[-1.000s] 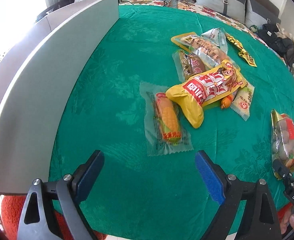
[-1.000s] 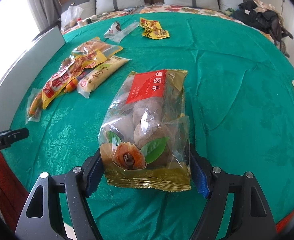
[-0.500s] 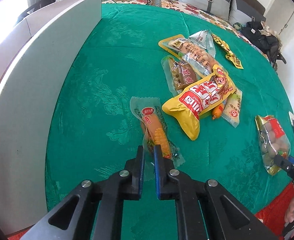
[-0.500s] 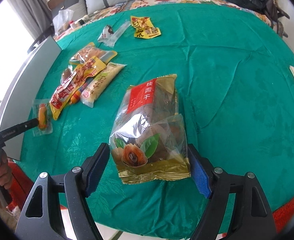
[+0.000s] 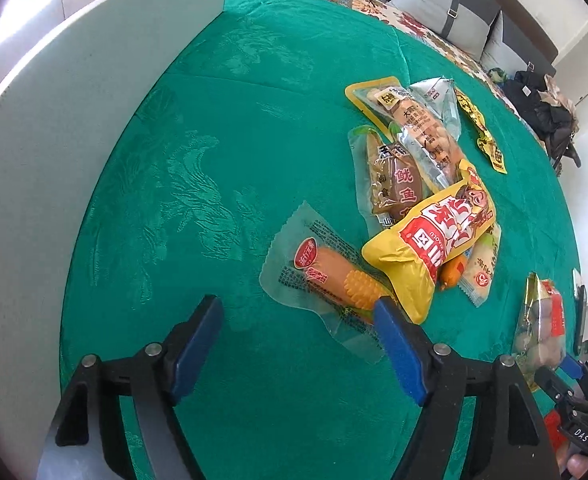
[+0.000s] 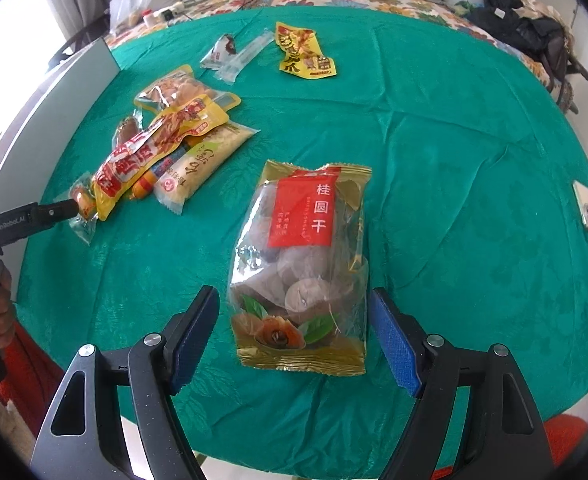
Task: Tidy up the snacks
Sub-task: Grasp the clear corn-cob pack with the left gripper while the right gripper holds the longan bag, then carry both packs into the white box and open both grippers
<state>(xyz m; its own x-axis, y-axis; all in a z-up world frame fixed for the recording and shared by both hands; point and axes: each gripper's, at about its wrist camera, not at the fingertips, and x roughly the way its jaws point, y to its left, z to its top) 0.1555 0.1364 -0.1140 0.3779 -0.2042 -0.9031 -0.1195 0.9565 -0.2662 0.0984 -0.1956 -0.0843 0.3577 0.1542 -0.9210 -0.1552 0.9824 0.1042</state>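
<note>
Left gripper [image 5: 298,322] opening over bare cloth; right gripper [image 6: 292,318] spread around longan bag [image 6: 302,268].

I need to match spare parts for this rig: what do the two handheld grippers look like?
Both the left gripper and the right gripper have black frames with triangular cut-outs, silver pivot bolts and flat blue textured pads. Seen from the side, the left one bears white lettering.

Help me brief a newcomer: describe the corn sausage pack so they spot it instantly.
On the green tablecloth, find the snack pile. At its near-left edge, beside the yellow-and-red bag, lies the corn sausage pack: the only clear wrapper showing an orange sausage with a yellow corn cob printed on it.
</note>
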